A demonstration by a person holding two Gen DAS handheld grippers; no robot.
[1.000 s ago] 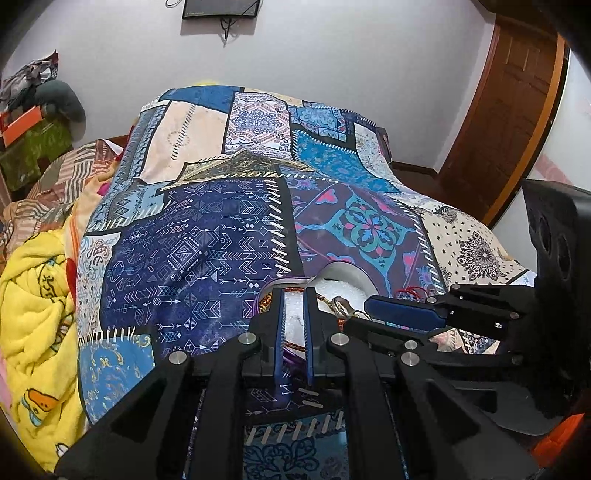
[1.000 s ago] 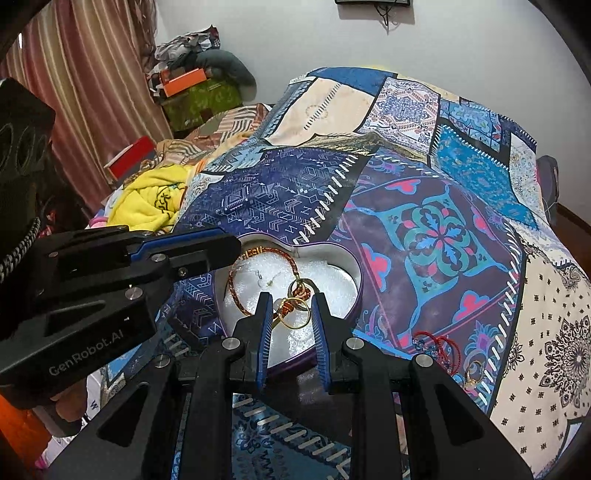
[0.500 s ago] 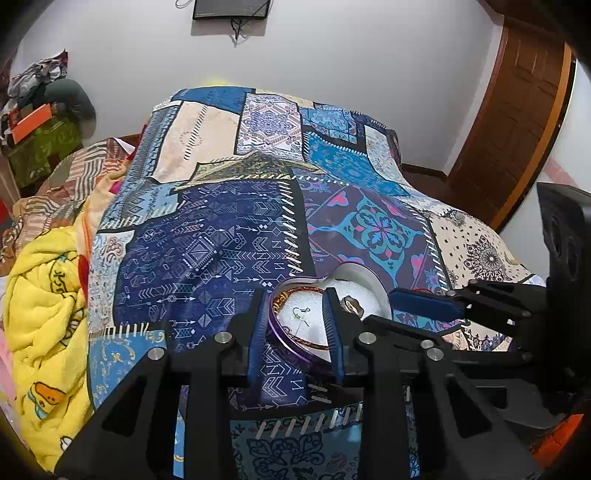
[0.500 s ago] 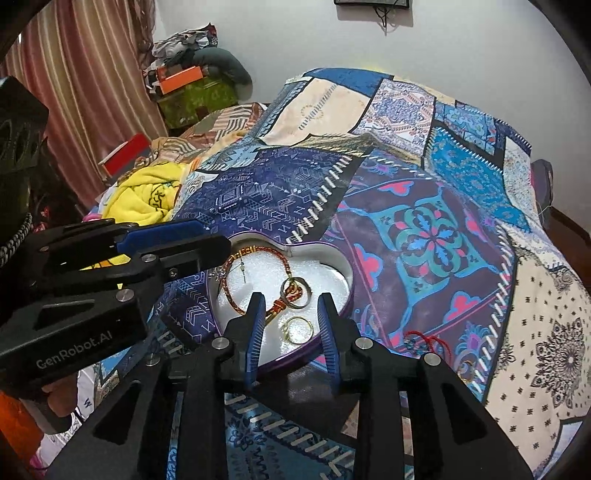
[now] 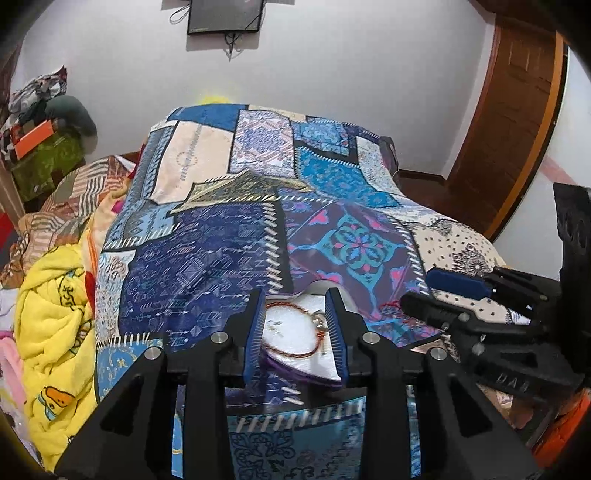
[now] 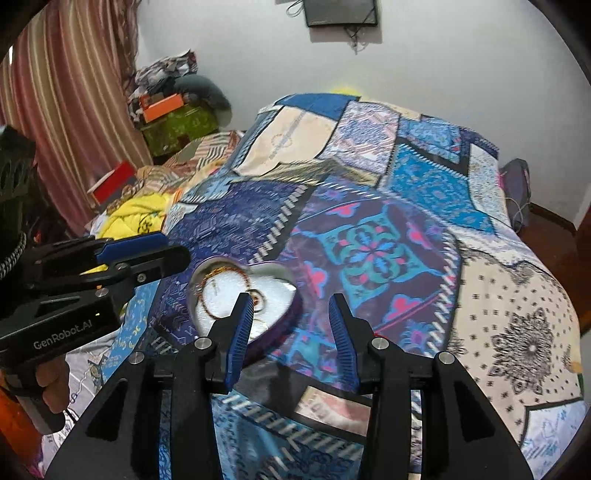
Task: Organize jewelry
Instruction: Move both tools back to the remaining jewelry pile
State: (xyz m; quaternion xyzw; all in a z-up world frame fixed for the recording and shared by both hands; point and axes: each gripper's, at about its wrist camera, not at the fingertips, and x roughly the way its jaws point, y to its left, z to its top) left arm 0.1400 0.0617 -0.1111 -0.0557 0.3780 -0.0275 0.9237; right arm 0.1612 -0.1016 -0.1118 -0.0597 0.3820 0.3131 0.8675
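Observation:
A heart-shaped purple box [image 5: 301, 363] with a white lining lies on the patchwork bedspread [image 5: 207, 258]; it also shows in the right wrist view [image 6: 280, 291]. Inside it lie a beaded orange bracelet [image 5: 295, 350], also seen in the right wrist view [image 6: 221, 280], and gold rings [image 6: 258, 297]. My left gripper [image 5: 295, 328] is open and empty, its fingers either side of the box from above. My right gripper [image 6: 291, 328] is open and empty, raised just right of the box. Red bangles [image 5: 393, 303] peek out beside the right gripper on the bedspread.
A yellow blanket [image 5: 51, 321] is bunched at the bed's left side. Piled clothes and boxes [image 6: 173, 110] stand by the striped curtain [image 6: 66, 96]. A wooden door [image 5: 517, 110] is at the right. A dark screen [image 5: 225, 16] hangs on the white wall.
Both grippers opened wide and pulled up and back from the box. The right gripper let go of the gold ring, which now lies in the box, and shifted right.

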